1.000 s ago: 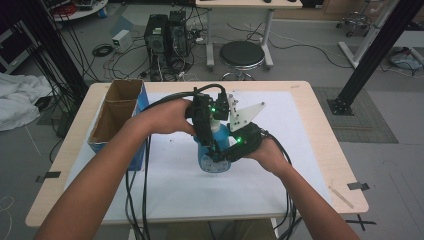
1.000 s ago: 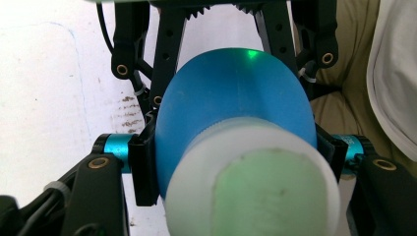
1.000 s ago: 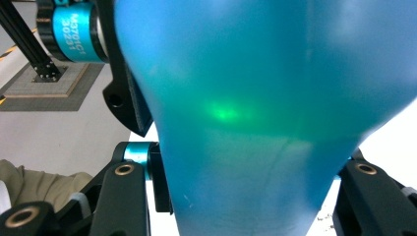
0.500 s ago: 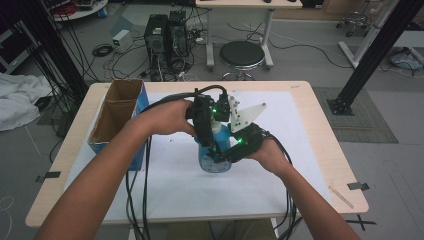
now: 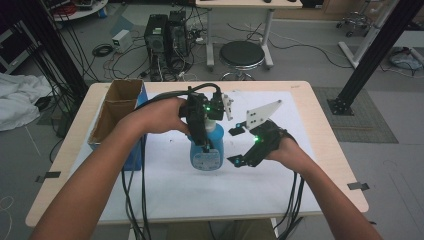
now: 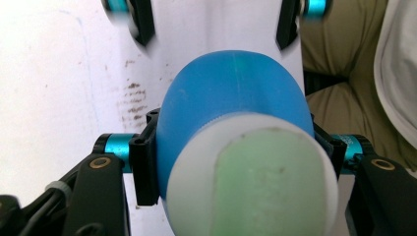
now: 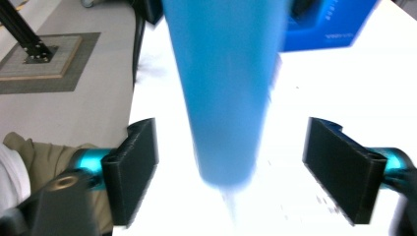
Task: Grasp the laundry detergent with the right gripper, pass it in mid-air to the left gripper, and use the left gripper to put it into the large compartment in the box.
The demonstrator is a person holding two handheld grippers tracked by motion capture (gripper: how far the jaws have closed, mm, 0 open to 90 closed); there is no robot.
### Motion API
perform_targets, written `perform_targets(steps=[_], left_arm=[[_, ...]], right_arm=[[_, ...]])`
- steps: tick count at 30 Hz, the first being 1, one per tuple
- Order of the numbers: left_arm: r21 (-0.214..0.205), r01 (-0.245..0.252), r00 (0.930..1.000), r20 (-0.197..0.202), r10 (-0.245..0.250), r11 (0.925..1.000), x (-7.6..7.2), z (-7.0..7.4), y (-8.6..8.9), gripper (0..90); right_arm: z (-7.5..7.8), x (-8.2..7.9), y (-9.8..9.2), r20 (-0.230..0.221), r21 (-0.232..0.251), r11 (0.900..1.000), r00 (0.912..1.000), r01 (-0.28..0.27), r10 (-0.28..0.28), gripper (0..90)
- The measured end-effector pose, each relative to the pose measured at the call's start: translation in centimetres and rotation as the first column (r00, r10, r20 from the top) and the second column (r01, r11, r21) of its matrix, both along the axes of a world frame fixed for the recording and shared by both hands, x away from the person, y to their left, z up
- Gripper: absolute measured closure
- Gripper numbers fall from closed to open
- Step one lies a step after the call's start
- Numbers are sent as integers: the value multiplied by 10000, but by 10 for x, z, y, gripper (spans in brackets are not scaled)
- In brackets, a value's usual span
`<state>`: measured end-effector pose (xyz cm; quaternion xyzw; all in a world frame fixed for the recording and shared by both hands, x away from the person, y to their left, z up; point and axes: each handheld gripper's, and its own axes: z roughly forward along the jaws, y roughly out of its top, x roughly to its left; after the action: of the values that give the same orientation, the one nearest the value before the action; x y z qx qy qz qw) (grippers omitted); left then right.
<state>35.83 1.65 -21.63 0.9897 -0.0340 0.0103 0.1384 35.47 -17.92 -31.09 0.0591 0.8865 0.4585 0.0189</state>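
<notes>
In the high view, the blue bottle (image 5: 207, 147) stands at the centre of the frame on the white table (image 5: 165, 180). The left gripper (image 5: 206, 146) clamps it from above. The right gripper (image 5: 234, 146) sits just right of it, its jaws spread and clear, having just been opening.

In the left gripper view, the bottle (image 6: 231, 113) fills the middle, pinched between both pads.

In the right gripper view, the bottle (image 7: 223, 83) hangs in the upper centre, between wide jaws that do not touch it.
</notes>
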Motion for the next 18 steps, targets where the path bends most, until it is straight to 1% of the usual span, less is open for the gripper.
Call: perform_targets(steps=[1, 2, 3, 4, 6, 7, 8, 9, 10, 11, 12, 13, 14, 15, 16, 17, 18], left_arm=[[44, -47, 10000, 27, 47, 10000, 1, 0, 2, 380], [27, -175, 9998, 16, 175, 9998, 2, 0, 4, 380], [-6, -244, 9997, 26, 244, 9997, 3, 1, 5, 380], [-12, -324, 9995, 60, 324, 9995, 4, 1, 6, 380], [-6, -481, 9987, 142, 481, 9988, 6, 2, 10, 380], [-54, -598, 9981, 157, 599, 9982, 7, 3, 11, 379], [-76, -697, 9974, 188, 698, 9975, 9, 3, 13, 379], [-104, -822, 9964, 220, 824, 9966, 10, 4, 15, 379], [-121, -889, 9956, 271, 892, 9960, 11, 5, 16, 379], [-140, -961, 9948, 316, 965, 9953, 12, 6, 18, 379], [-132, -1047, 9938, 364, 1051, 9944, 12, 6, 19, 379], [-100, -1129, 9927, 416, 1132, 9936, 13, 6, 20, 379], [-80, -1193, 9918, 458, 1195, 9928, 14, 7, 22, 379], [-83, -1275, 9906, 482, 1277, 9918, 15, 7, 23, 379], [-112, -1367, 9893, 499, 1371, 9905, 16, 7, 25, 379], [-155, -1482, 9877, 481, 1487, 9888, 16, 8, 27, 379], [-114, -1619, 9854, 521, 1623, 9867, 18, 10, 31, 379]], right_arm=[[0, 0, 0, 0, 0, 10000, 10000, 0, 0, 98], [2, 1, -6, -32, -27, 9995, 9995, 299, -299, 98], [6, 3, -16, -140, -102, 9964, 9964, 837, -839, 98], [6, 3, -16, -140, -102, 9964, 9964, 837, -839, 98], [10, 5, -25, -415, -311, 9953, 9948, 921, -934, 98], [13, 4, -33, -373, -791, 9933, 9955, 838, -869, 98], [13, 4, -33, -373, -791, 9933, 9955, 838, -869, 98], [13, 4, -36, -422, -956, 9925, 9959, 761, -804, 98], [14, 4, -39, -471, -1256, 9896, 9959, 702, -766, 98], [14, 4, -41, -507, -1477, 9861, 9951, 763, -846, 97], [14, 3, -46, -421, -1948, 9760, 9933, 977, -1078, 97], [14, 3, -46, -421, -1948, 9760, 9933, 977, -1078, 97], [14, 3, -49, -332, -2104, 9715, 9923, 1095, -1190, 97], [15, 3, -52, -336, -2283, 9661, 9908, 1204, -1314, 91], [15, 3, -55, -370, -2460, 9609, 9894, 1269, -1402, 3], [15, 3, -58, -375, -2787, 9508, 9877, 1356, -1518, 11], [15, 1, -64, -491, -3320, 9342, 9866, 1308, -1556, 11]])
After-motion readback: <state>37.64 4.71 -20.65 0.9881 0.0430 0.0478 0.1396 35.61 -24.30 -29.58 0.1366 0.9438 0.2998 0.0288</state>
